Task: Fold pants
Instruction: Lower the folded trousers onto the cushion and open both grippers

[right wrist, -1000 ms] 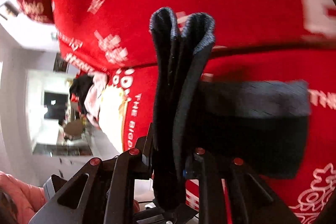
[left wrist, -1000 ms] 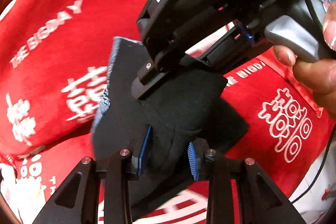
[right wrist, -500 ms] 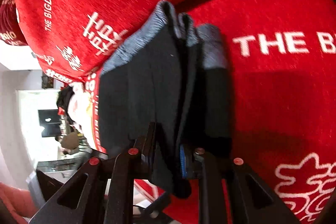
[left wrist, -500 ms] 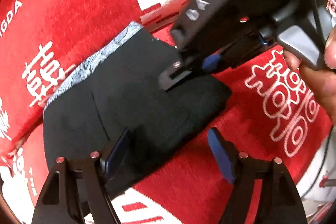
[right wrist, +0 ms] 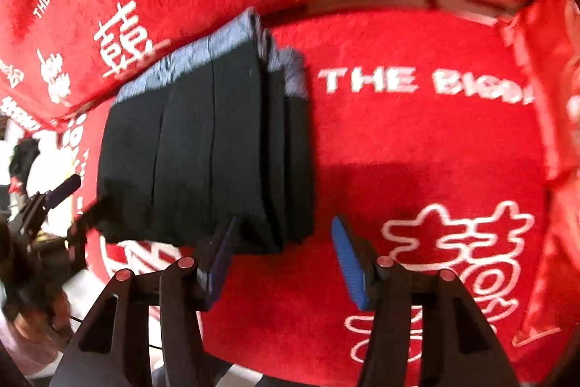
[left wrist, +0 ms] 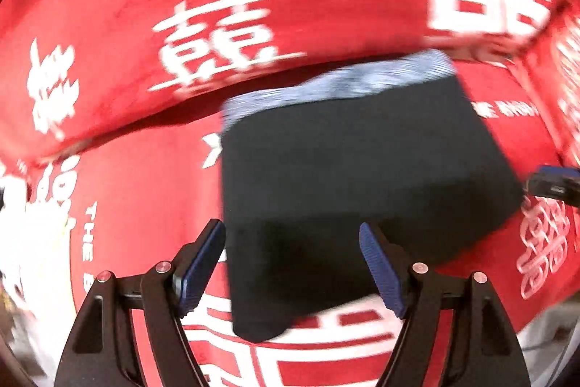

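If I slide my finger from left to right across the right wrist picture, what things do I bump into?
The other claw at the left edge → the folded dark pants with the grey-blue waistband → the white words "THE BIGDAY" on the red blanket.

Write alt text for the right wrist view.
Folded black pants with a grey-blue waistband lie on a red blanket printed with white characters. The right gripper hangs open at their near edge, gripping nothing.
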Available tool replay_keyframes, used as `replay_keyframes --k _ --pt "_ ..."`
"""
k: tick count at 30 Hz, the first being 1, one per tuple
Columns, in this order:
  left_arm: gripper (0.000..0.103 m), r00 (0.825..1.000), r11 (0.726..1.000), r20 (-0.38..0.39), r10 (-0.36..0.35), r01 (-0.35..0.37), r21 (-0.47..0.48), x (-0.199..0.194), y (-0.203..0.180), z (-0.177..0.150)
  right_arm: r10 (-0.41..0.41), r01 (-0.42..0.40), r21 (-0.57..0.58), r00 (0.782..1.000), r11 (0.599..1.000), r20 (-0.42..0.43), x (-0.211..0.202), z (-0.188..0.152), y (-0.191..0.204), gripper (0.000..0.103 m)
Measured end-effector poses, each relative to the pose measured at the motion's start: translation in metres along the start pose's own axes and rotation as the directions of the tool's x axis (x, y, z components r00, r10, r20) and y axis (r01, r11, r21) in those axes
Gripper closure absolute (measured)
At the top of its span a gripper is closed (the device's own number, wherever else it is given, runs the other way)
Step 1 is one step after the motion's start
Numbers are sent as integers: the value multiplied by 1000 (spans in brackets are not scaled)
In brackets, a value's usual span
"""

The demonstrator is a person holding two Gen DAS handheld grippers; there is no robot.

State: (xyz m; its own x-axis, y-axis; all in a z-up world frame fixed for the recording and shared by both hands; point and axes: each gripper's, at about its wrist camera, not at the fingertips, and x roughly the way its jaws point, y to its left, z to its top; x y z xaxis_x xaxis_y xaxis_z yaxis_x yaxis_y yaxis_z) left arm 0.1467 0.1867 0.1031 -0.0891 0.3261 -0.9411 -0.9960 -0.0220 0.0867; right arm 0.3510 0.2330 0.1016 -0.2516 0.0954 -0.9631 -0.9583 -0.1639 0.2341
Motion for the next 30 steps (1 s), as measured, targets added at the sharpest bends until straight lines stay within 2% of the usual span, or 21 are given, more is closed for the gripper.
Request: replay_keyframes --k 1,3,4,6,9,12,15,22,30 --pt "26 1000 1000 0 12 -12 -20 4 6 0 -4 4 -4 999 1000 36 -9 0 3 58" --pt "26 999 998 -7 44 -45 -36 15 16 -4 12 -10 -23 996 1000 92 -19 0 16 66" --pt "26 998 998 -37 58 -59 -26 25 18 -7 15 -12 -36 995 999 102 -20 2 22 66" --pt "25 996 999 -83 39 -41 -21 41 19 -14 23 -18 -63 996 998 89 -13 5 33 66" --pt "20 997 999 -74 32 -35 -40 44 23 -18 26 -24 -53 999 998 29 15 8 41 66" --pt "19 996 997 -93 -12 5 -71 47 29 -18 -28 28 -54 1000 998 -4 33 0 40 67" --pt "19 993 994 -103 -51 40 -99 49 35 -18 -47 48 -47 999 998 9 34 -4 42 67" --pt "19 986 991 -141 -87 72 -109 46 45 -19 -112 111 -54 994 992 -14 38 -4 50 66" --pt "19 984 994 -148 -101 92 -66 41 70 -12 -164 164 5 986 986 -7 40 -3 52 64"
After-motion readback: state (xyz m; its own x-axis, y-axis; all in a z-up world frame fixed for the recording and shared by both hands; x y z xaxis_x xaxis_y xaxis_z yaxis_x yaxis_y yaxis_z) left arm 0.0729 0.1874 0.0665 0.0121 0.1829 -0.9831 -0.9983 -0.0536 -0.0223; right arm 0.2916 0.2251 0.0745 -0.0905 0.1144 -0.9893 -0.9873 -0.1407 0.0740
